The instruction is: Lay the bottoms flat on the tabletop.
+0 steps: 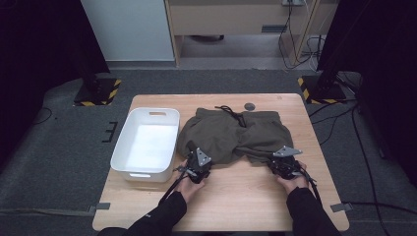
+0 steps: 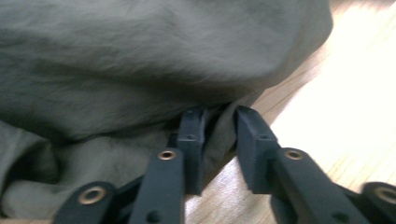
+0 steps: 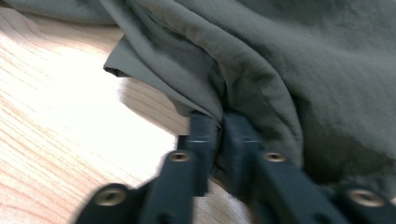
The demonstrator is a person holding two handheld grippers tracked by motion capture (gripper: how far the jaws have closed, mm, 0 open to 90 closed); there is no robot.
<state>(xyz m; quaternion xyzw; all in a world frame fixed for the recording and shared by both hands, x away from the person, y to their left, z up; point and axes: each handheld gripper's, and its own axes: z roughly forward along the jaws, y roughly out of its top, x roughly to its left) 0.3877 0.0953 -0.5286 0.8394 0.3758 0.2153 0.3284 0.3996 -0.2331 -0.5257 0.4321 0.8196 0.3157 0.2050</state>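
Two grippers sit at the near hem of the olive shorts (image 1: 231,135), which lie crumpled just right of the white bin (image 1: 146,143). Left gripper (image 2: 215,116): jaws nearly closed, hem fabric between the pads. Right gripper (image 3: 219,122): clamped on a fold of hem. Judgement: both grasps made; lifting, folding or binning not yet begun; bin holds nothing.

Plain olive-green cloth shorts (image 1: 231,132) with a black drawstring (image 1: 234,114); plain white plastic bin (image 1: 147,142); light, grained wooden table (image 1: 246,196); black grippers.
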